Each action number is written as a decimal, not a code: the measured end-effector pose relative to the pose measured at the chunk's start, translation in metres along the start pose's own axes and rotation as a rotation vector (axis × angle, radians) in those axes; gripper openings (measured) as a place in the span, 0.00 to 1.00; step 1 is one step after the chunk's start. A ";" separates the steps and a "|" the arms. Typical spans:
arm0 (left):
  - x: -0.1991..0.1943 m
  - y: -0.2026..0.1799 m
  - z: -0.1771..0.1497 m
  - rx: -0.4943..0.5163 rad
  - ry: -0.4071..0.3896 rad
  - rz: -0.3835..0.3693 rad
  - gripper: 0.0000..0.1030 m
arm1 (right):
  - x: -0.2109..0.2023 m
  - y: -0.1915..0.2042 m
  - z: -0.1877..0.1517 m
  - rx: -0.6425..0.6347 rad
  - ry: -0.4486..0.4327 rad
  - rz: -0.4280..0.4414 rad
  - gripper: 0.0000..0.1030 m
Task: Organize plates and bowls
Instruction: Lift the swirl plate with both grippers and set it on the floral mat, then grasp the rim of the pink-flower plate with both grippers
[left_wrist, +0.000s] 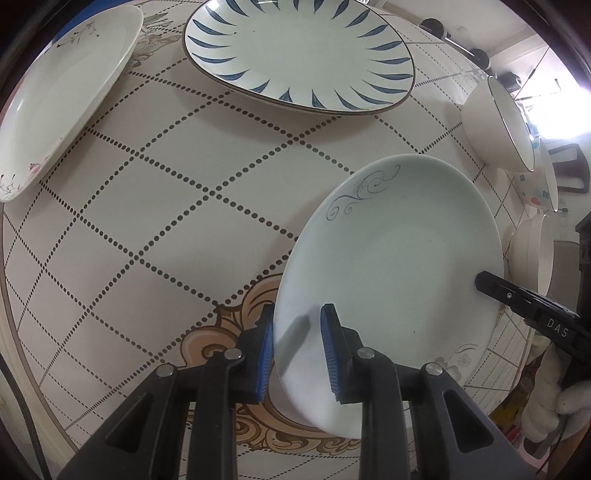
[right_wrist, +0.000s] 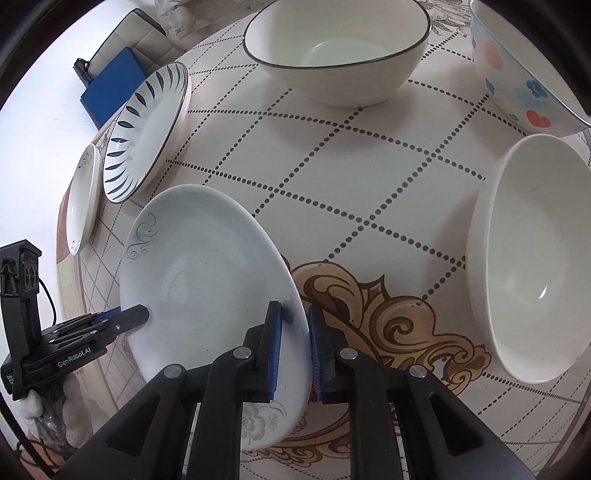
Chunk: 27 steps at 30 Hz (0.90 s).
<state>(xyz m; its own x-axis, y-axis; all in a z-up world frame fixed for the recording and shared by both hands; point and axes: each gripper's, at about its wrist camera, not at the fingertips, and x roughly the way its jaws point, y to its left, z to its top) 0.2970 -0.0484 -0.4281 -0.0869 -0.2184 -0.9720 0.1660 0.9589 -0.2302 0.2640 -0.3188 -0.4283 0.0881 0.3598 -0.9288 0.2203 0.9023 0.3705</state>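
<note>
Patterned table (left_wrist: 166, 206), dotted grid. Pale plate (left_wrist: 399, 266) lower right in the left view, gripped at both rims: left gripper (left_wrist: 297, 354) and right gripper (right_wrist: 295, 350) each nearly closed, clamped on plate. Blue-leaf plate (left_wrist: 299, 55) top centre. Bowls (right_wrist: 336, 55) top and right in the right view.

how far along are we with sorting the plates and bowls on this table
Early on. Nothing is stacked yet. In hand: the pale blue plate is clamped at opposite rims by the left gripper and right gripper, held above the table. Left: the blue-petal plate and white floral plate lie apart, and the dark-rimmed bowl, heart-patterned bowl and plain white bowl sit separately.
</note>
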 end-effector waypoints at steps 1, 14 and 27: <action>-0.001 0.001 -0.001 -0.008 -0.002 -0.002 0.21 | 0.001 0.000 0.000 -0.003 0.002 -0.005 0.16; -0.083 0.026 -0.017 -0.106 -0.163 0.047 0.25 | -0.018 0.016 0.004 -0.070 0.020 -0.102 0.20; -0.161 0.140 0.010 -0.380 -0.336 -0.047 0.50 | -0.076 0.177 0.049 -0.361 -0.141 0.140 0.95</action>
<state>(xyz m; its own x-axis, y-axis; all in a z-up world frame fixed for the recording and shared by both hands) 0.3438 0.1196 -0.3041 0.2458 -0.2489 -0.9368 -0.2048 0.9313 -0.3011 0.3441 -0.1984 -0.2925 0.2305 0.4715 -0.8512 -0.1564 0.8813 0.4458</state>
